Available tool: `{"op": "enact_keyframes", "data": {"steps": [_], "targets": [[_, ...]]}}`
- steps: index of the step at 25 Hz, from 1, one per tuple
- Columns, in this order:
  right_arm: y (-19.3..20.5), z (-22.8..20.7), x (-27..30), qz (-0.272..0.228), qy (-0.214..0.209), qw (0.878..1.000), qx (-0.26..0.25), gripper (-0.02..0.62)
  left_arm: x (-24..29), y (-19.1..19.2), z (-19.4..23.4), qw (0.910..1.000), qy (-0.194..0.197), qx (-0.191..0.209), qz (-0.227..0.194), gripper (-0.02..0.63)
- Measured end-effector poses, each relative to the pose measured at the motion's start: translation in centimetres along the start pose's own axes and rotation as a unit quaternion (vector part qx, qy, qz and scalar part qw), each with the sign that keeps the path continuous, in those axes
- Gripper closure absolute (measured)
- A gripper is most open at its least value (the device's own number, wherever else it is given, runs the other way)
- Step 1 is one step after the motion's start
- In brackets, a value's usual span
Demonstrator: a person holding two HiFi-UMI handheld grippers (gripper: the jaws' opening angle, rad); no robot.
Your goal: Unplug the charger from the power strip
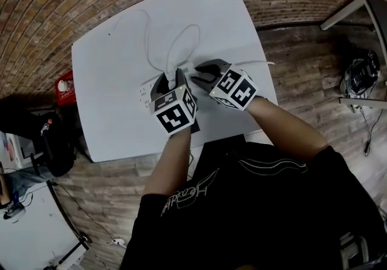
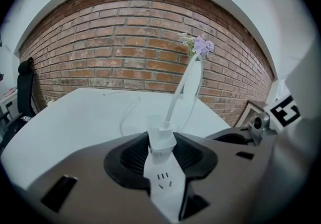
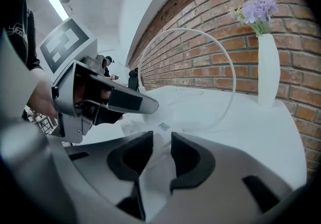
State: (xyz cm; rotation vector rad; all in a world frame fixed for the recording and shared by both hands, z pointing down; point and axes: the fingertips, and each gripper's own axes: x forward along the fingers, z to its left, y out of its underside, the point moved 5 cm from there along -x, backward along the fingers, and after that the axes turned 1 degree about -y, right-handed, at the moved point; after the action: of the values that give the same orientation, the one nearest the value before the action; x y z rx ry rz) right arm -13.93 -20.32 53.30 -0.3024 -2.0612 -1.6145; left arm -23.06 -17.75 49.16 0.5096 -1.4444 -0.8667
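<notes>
Two grippers sit close together over one small job. The left gripper (image 1: 170,81) has the clearer part. Its jaws stand half-narrowed with the power strip (image 2: 164,188) running up the slot between them, and the pad edges seem to bear on its sides. The charger (image 2: 161,140) is plugged in at the far end of that slot, between the pad tips, with ribbed pad showing on either side. The right gripper (image 3: 159,138) sits just right of the left one, its jaws narrow with something pale in the gap. It is white against a white table (image 1: 109,81), so I cannot tell what it is or whether the pads press. To do this step well, I judge, one gripper should pin the strip flat while the other takes the charger by its body (never by the cable (image 2: 174,102)) and pulls straight along the prongs, without rocking. Only the left gripper view shows the socket holes and the seated plug. The head view shows the strip poking out left of the left gripper. The right gripper view alone shows the cable's whole loop arching beyond its jaws.
</notes>
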Motion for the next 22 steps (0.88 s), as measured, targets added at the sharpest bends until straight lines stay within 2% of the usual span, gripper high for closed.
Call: {"op": "enact_keyframes", "data": {"steps": [5,9,12,18,22], "targets": [[0.02,0.16,-0.03,-0.003,0.005,1.000,-0.005,0.505,0.00,-0.15,0.29,0.9992,0.008,-0.034,0.017,0.457],[0.03,0.23,-0.09,-0.003,0.001,1.000,-0.010,0.505,-0.20,-0.40,0.33,0.9989,0.016,-0.039,0.019,0.457],[0.02,0.22,-0.07,-0.003,0.000,1.000,-0.010,0.505,-0.19,-0.38,0.29,0.9992,0.011,-0.031,0.021,0.457],[0.09,0.29,-0.16,-0.006,0.003,1.000,-0.012,0.505,-0.56,-0.07,-0.46,0.9997,-0.022,0.003,0.013,0.462],[0.08,0.31,-0.16,-0.009,0.002,1.000,-0.013,0.505,-0.59,-0.08,-0.28,0.9998,-0.011,-0.001,0.017,0.462]]}}
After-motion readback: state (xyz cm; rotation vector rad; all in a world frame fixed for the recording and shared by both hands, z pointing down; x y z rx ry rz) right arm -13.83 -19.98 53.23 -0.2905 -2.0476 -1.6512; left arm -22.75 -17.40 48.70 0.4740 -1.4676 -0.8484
